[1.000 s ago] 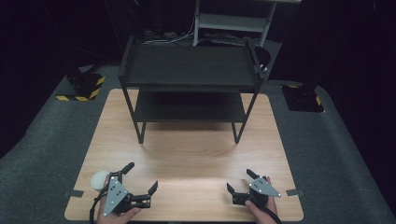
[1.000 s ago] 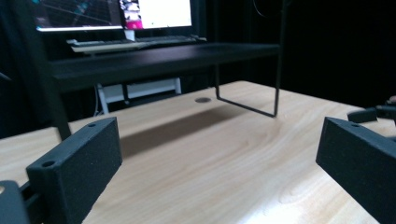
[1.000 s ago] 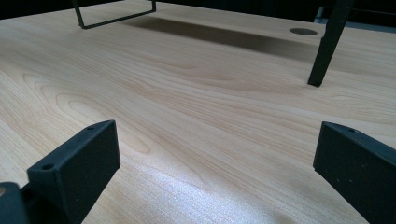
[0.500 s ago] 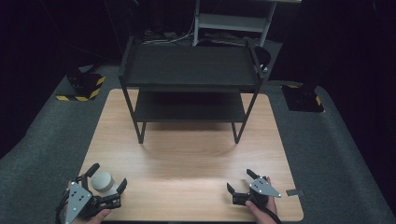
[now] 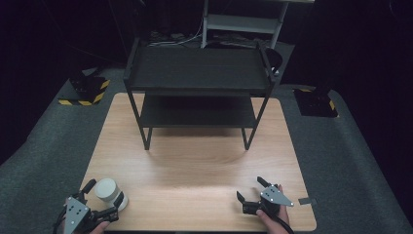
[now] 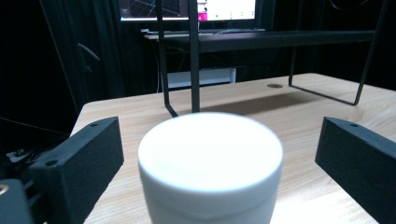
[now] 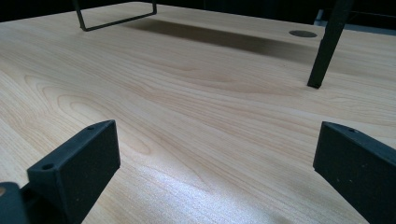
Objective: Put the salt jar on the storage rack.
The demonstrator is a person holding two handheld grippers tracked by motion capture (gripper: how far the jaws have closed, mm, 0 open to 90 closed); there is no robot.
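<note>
A white round jar (image 5: 108,189) stands upright near the front left corner of the wooden table (image 5: 195,165). My left gripper (image 5: 103,198) sits low at that corner with one jaw on each side of the jar (image 6: 210,163). Its jaws have just been closing a little, but a gap shows on both sides and the pads do not touch the jar. My right gripper (image 5: 250,187) rests open near the front right edge. Bare wood lies between the right gripper's (image 7: 217,140) jaws.
A black two-level metal rack (image 5: 197,73) stands on the far half of the table, with its legs (image 7: 324,51) ahead of the right gripper. Grey carpet surrounds the table. Yellow-and-black striped blocks (image 5: 85,90) lie on the floor at far left and far right.
My left gripper has swung left and back toward the table's near edge, and the white jar now sits between its jaws. The right gripper has stayed put.
</note>
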